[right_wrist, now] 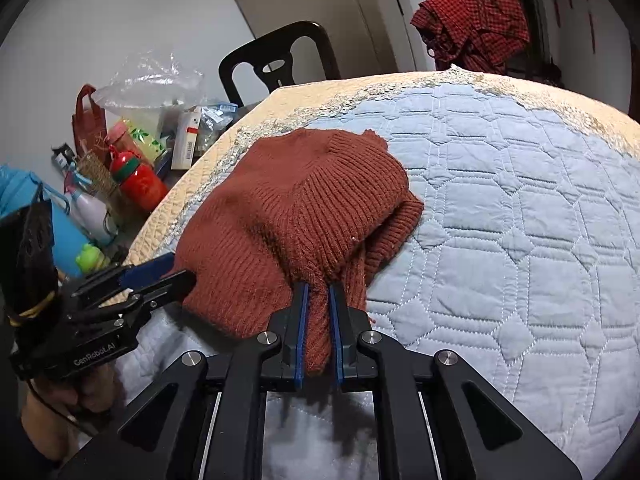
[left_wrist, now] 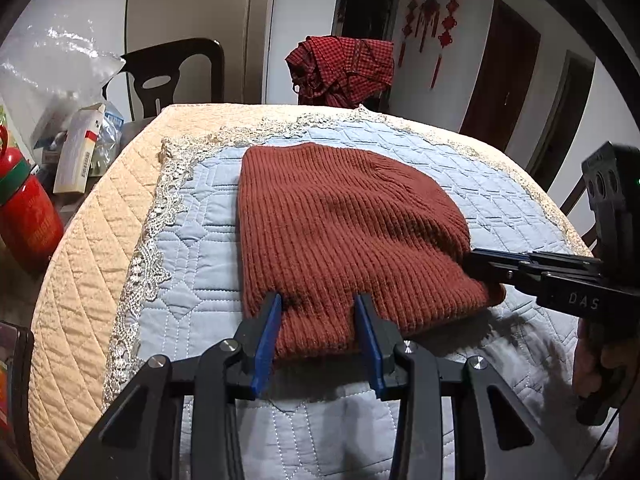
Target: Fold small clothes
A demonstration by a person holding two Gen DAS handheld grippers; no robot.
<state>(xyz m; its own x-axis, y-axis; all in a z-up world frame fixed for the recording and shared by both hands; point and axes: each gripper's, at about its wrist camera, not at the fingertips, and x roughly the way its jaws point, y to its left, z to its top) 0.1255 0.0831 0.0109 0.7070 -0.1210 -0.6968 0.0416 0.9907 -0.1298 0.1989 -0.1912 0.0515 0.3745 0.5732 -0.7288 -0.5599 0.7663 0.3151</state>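
A rust-brown knitted hat (left_wrist: 344,236) lies on a blue quilted cloth (left_wrist: 192,248) on the table. My left gripper (left_wrist: 318,300) is open, its blue fingers straddling the hat's near edge. My right gripper (right_wrist: 318,288) is shut on a bunched fold of the hat's rim (right_wrist: 320,320) and lifts it slightly. In the left wrist view the right gripper (left_wrist: 480,262) reaches the hat from the right. In the right wrist view the hat (right_wrist: 280,220) is rumpled, and the left gripper (right_wrist: 172,270) sits at its left edge.
A beige quilted cover (left_wrist: 88,264) with a lace border lies under the blue cloth. A red bottle (left_wrist: 28,216), boxes and a plastic bag (left_wrist: 52,68) stand to the left. Dark chairs stand behind; one carries a red checked cloth (left_wrist: 344,68).
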